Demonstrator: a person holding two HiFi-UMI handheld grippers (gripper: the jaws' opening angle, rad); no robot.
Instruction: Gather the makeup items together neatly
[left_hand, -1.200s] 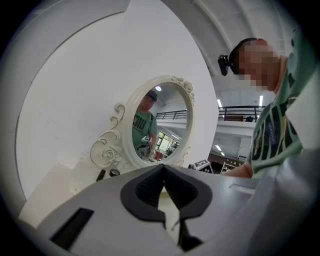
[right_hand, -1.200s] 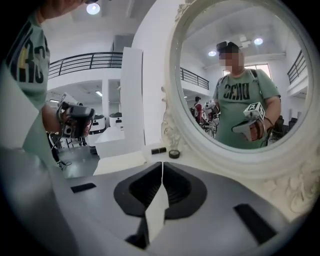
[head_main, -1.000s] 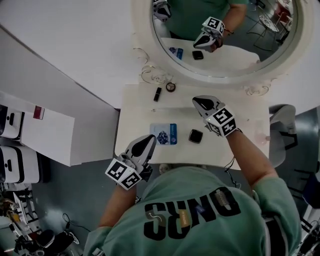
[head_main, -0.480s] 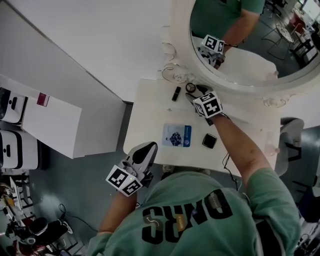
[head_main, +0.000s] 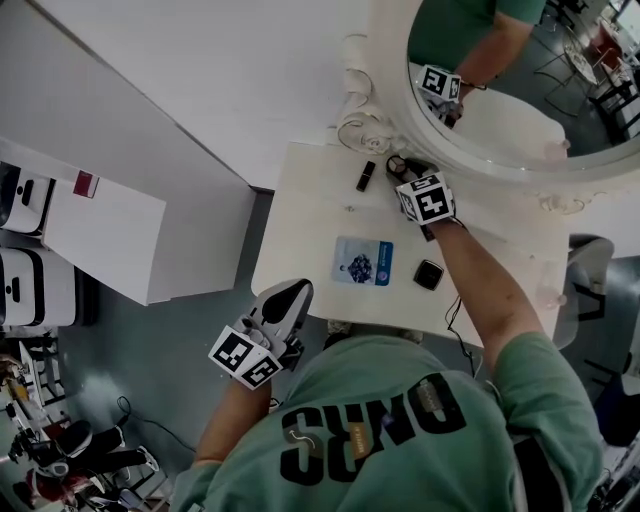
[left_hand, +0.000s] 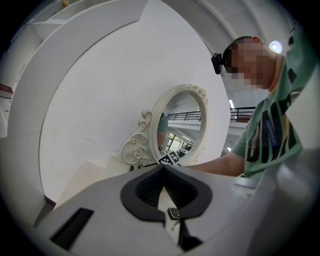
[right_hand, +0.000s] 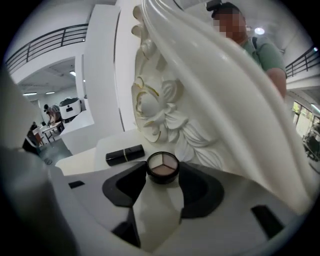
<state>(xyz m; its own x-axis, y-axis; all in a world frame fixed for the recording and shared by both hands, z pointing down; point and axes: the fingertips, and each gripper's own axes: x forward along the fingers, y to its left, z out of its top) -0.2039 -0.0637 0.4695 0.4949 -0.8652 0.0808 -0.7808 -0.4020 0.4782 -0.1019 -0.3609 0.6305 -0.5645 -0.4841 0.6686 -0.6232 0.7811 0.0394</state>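
Note:
A round eyeshadow compact (right_hand: 162, 167) lies on the white table (head_main: 310, 220) at the foot of the mirror frame. My right gripper (head_main: 405, 172) points down at it, and its jaws have just been closing with the compact between their tips. A black lipstick (head_main: 366, 176) lies just left of it. Nearer the person lie a blue packet (head_main: 362, 261) and a small black square compact (head_main: 429, 274). My left gripper (head_main: 295, 290) hangs off the table's front left corner, level, jaw tips together and nothing in them.
An ornate white oval mirror (head_main: 365, 125) stands along the table's back edge, close above the right gripper. A white cabinet (head_main: 100, 250) stands to the left across a strip of grey floor. A grey chair (head_main: 590, 260) is at the table's right end.
The right gripper has gone from over the table's middle to the back, down onto the round compact, and its jaws have opened. The left gripper has drifted a little by the front edge.

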